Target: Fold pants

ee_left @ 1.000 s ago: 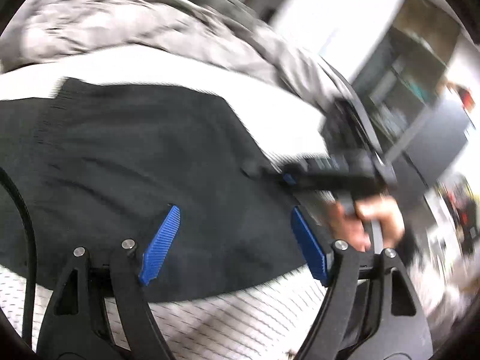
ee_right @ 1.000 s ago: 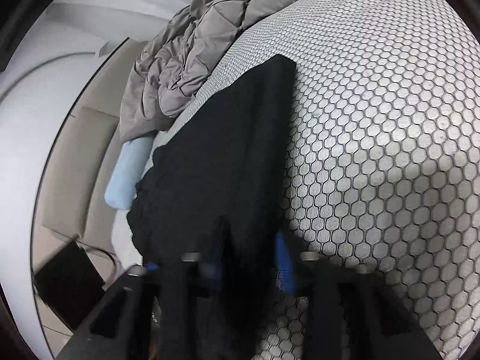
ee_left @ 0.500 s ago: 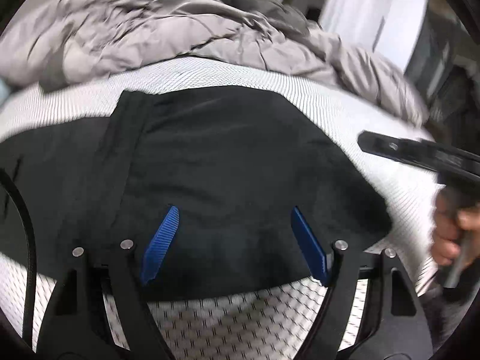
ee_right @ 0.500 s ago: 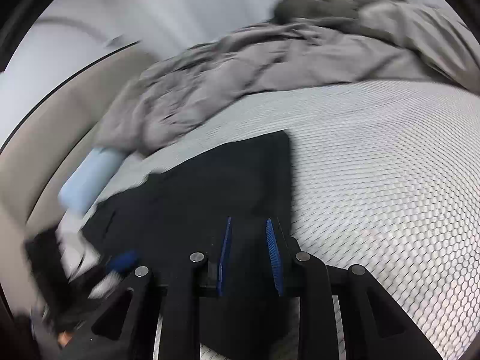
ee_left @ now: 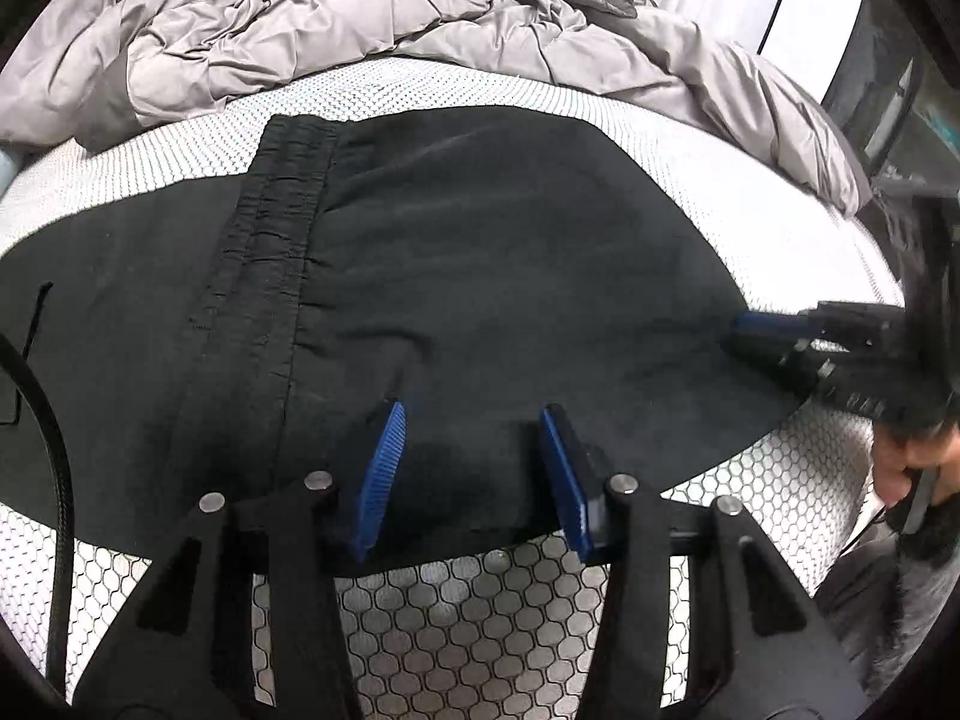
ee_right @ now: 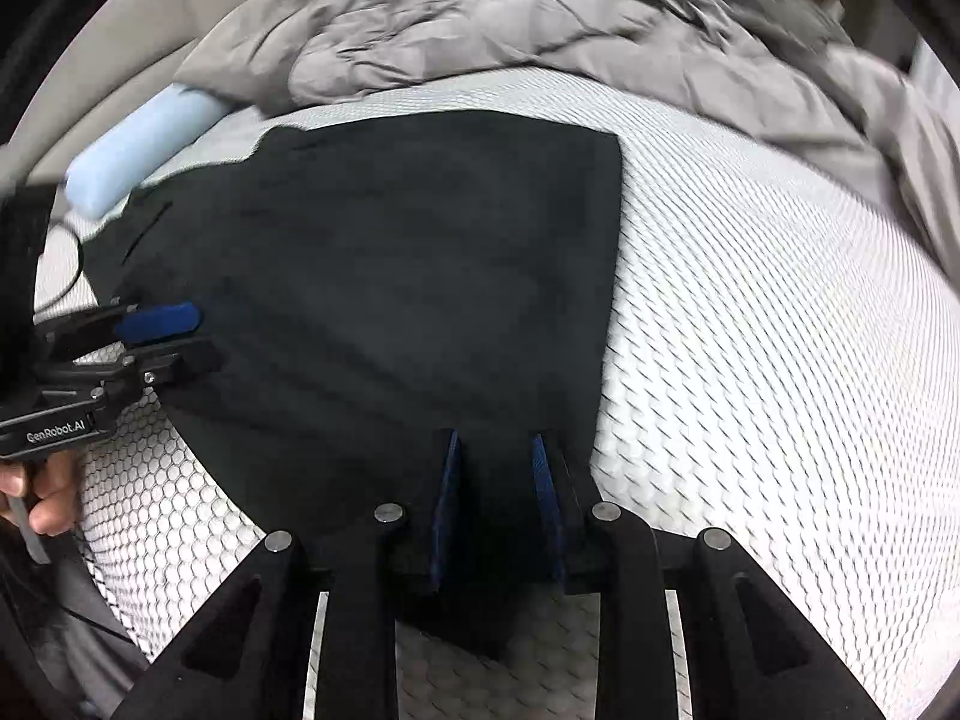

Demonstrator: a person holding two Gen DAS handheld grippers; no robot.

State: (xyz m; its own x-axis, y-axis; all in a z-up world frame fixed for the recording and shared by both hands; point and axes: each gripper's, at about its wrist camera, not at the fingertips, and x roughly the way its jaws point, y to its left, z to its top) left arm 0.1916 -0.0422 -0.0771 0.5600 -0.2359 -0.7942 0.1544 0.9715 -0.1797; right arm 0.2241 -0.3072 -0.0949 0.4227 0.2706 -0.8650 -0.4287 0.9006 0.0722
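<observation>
On the honeycomb-patterned mattress (ee_left: 468,612) the black pants (ee_left: 480,276) now lie flatter and squarer than a second ago, already doubled over with the waistband (ee_left: 270,228) showing mid-cloth and the grey duvet (ee_left: 360,18) bunched behind. My left gripper (ee_left: 471,468) has dropped to the near hem and its jaws are closing, cloth between the pads but not yet pinched. My right gripper (ee_right: 495,498) stands narrow at the near right corner, fabric between the pads and probably clamped, though blur hides contact, so I judge the next fold is being set up.
</observation>
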